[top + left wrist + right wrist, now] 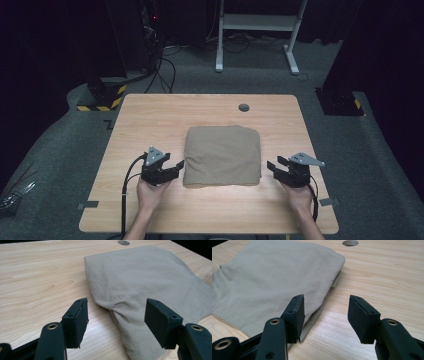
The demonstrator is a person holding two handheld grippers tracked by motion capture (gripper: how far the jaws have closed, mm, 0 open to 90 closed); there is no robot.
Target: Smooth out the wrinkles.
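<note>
A folded tan cloth (222, 155) lies in the middle of the wooden table (150, 115). My left gripper (176, 166) is held just off the cloth's near left corner, jaws open and empty. In the left gripper view the cloth (147, 280) spreads out beyond the open left gripper (116, 320). My right gripper (274, 166) stands open a short way off the cloth's near right corner, apart from it. In the right gripper view the cloth's layered edge (274, 282) runs beside the left jaw of the right gripper (325, 316), with bare wood between the jaws.
A round cable hole (244, 107) sits near the table's far edge. Beyond the table are a white frame stand (257, 30), cables on the grey floor, and black stands with yellow-striped bases (102, 97). Bare wood surrounds the cloth on all sides.
</note>
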